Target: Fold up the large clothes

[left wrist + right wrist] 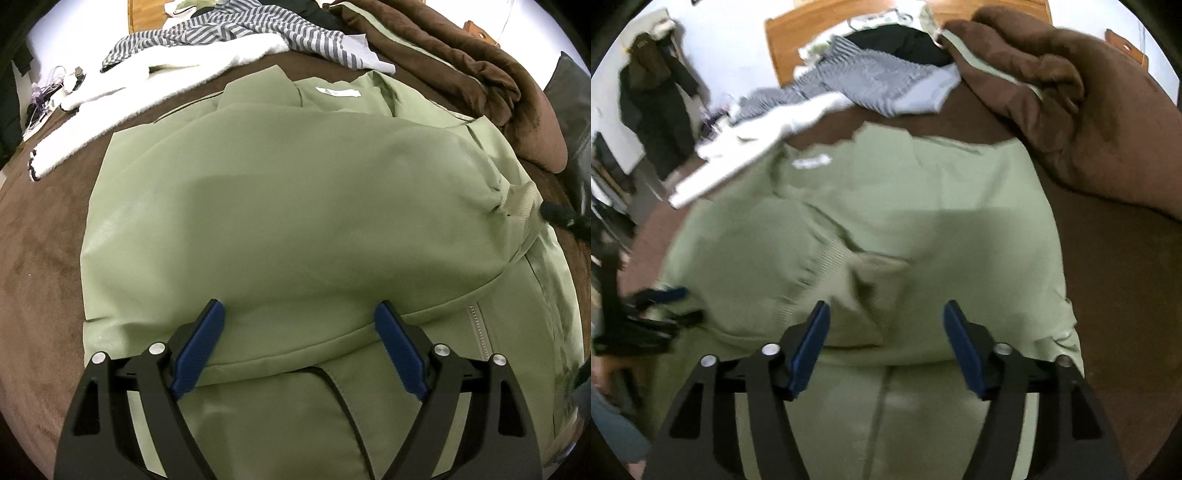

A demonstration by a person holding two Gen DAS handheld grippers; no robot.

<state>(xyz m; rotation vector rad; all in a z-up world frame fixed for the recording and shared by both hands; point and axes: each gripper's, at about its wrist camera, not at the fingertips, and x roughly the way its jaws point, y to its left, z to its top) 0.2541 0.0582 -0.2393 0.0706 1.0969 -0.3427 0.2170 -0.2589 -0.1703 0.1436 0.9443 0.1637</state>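
A light green jacket (280, 221) lies spread on the brown bed cover (40, 280), collar and white label (338, 91) at the far end. One sleeve is folded across its body, the ribbed cuff (517, 199) ending at the right. My left gripper (299, 314) hovers open over the jacket's near part, with only flat fabric under its blue pads (201, 350). In the right wrist view the jacket (960, 240) is blurred, with the cuff (831, 266) crumpled mid-body. My right gripper (886, 308) is open above it, holding nothing. The left gripper (665, 295) shows at the left edge.
A white fluffy garment (122, 88) and a grey striped one (229, 35) lie beyond the collar. A bunched brown blanket (461, 70) rises at the far right. A wooden headboard (798, 33) stands behind, and a dark coat (661, 99) hangs on the left wall.
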